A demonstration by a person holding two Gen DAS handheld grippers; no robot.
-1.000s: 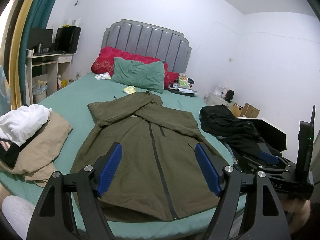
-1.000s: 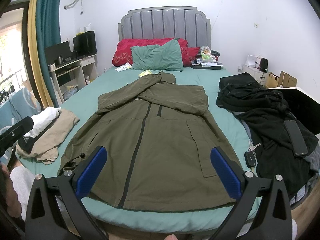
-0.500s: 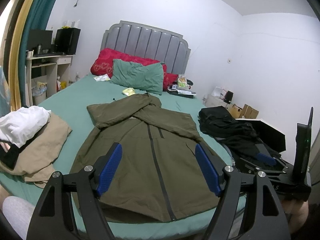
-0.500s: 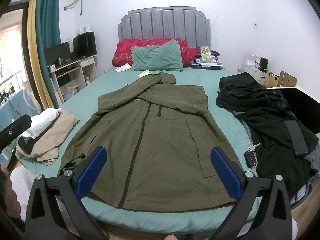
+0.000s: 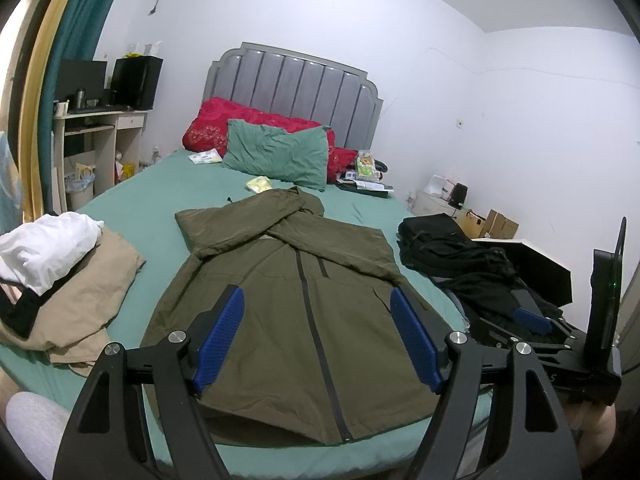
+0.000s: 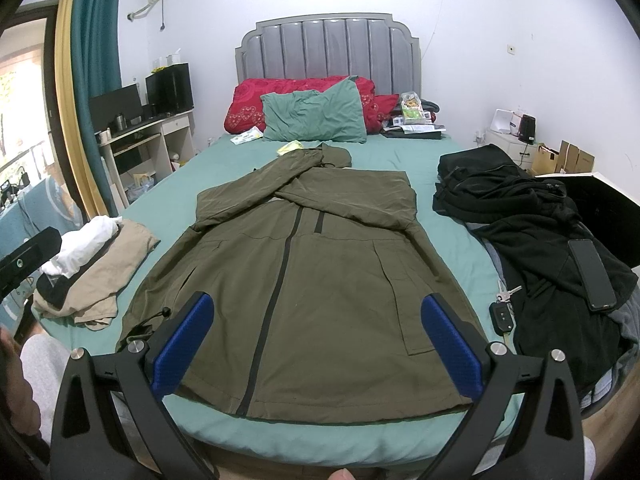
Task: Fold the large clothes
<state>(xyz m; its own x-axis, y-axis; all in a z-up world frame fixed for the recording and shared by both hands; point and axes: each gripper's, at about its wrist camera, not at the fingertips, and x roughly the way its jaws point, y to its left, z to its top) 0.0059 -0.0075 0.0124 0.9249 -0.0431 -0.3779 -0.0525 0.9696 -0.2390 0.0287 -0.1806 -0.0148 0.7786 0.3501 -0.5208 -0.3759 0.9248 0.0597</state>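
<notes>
Both grippers, the left gripper (image 5: 316,336) and the right gripper (image 6: 316,344), are hovering with jaws spread apart and holding nothing at the bottom of each frame, while the olive coat (image 6: 304,280) is lying flat, sleeves crossed, mid-frame on the green bed (image 6: 168,208).

Open right tongs (image 6: 316,326) hover over olive coat (image 6: 304,276) on bed (image 6: 168,216).

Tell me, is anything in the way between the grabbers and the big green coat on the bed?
Nothing visible is. The olive coat lies flat just beyond the open right gripper and the open left gripper. The black clothes and tan pile sit off to its sides.
</notes>
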